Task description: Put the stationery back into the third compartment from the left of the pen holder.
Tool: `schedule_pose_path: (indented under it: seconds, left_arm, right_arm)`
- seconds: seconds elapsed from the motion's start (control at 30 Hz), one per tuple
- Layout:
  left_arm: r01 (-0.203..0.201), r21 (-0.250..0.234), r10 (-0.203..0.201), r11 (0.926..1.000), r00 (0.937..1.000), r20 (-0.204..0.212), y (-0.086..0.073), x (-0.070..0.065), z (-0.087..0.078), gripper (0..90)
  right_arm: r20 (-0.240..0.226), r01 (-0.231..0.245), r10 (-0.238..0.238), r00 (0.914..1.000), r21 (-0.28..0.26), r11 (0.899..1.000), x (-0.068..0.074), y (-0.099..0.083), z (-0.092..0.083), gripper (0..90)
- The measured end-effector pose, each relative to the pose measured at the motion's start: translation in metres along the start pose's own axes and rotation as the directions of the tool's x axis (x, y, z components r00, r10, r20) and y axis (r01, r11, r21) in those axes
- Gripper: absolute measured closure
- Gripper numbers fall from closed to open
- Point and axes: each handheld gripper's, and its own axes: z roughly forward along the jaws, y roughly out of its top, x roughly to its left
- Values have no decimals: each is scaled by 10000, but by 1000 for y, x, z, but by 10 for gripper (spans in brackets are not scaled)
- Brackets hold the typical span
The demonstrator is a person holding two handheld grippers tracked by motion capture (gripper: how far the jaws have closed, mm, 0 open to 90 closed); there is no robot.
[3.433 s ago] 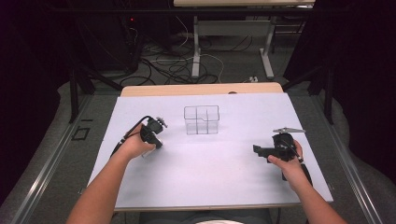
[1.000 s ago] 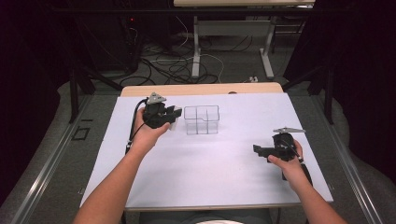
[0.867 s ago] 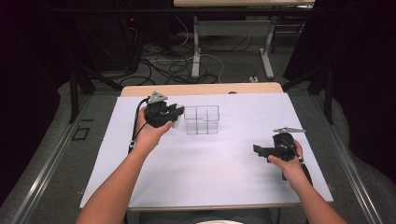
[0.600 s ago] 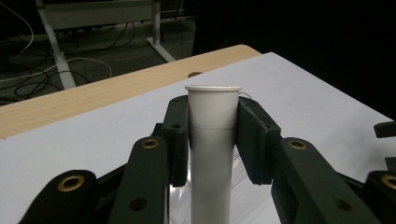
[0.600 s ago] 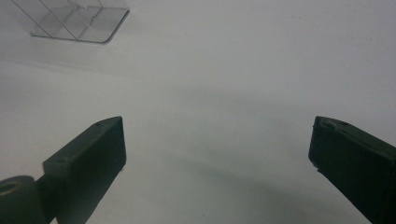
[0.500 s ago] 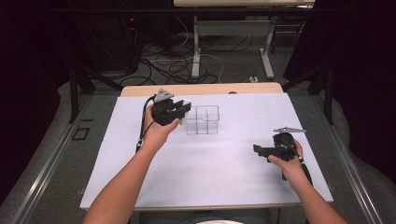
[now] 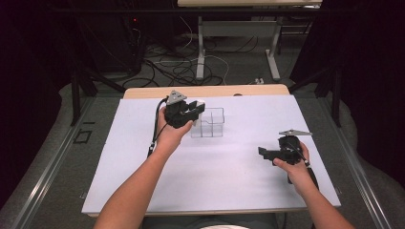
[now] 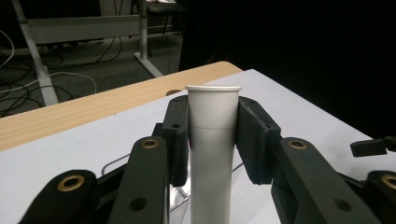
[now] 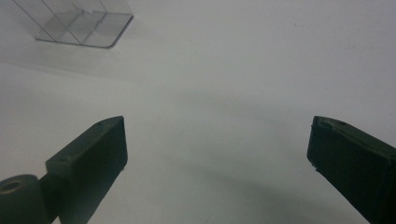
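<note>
Now the left hand (image 7: pixel 168 136) holds the left gripper (image 7: pixel 190 112) raised just to the left of the clear divided box (image 7: pixel 208 123), which stands on the white sheet (image 7: pixel 205 181) covering the table, toward its far middle. Seen from above, the gripper's jaw tips overlap the box's upper left corner, with a small white top showing between them. Along the left gripper (image 8: pixel 212 140) view, the two black jaws are clamped on a white tube (image 8: pixel 212 149) standing upright between them; its flared rim rises just above the jaw pads (image 8: pixel 254 135), and a faint seam rings it a little below the rim. Part of the clear box shows low behind the tube, under the jaws. A grey three-cornered plate sits on top of this gripper, and its cable trails down past the wrist.

Well to the right of the box and nearer the person, the right hand (image 7: pixel 296 169) holds the right gripper (image 7: pixel 265 151) low over the sheet, pointing left. Its own view shows the right gripper (image 9: pixel 217 154) with jaws spread wide and nothing between them but bare sheet, with a corner of the box (image 9: pixel 79 23) at the upper left.
</note>
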Motion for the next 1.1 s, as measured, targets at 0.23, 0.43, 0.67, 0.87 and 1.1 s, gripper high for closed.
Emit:
schedule_pose_path:
  seconds: [0.23, 0.43, 0.67, 0.87, 1.1]
  left_arm:
    - [115, -328, -113, 9994, 9999, 54, -1, -4, 9, 670]
    - [93, -430, -90, 9990, 9999, 78, -3, -10, 15, 670]
    - [200, -515, -186, 9985, 9995, 272, -5, -17, 18, 670]
    - [301, -547, -275, 9980, 9985, 481, -7, -22, 22, 670]
    - [471, -597, -438, 9971, 9975, 558, -7, -25, 23, 670]
  right_arm:
    - [-123, 87, -88, 9999, -83, 9999, 4, 1, 1, 56]
    - [-147, 202, -203, 9997, -77, 9998, 5, 1, 1, 67]
    - [-876, 566, -674, 9939, -1209, 9911, 21, 10, -10, 157]
    - [-1539, 679, -983, 9832, -1917, 9791, 41, 20, -12, 270]
    - [-2346, 912, -1345, 9627, -1866, 9782, 67, 37, -3, 407]
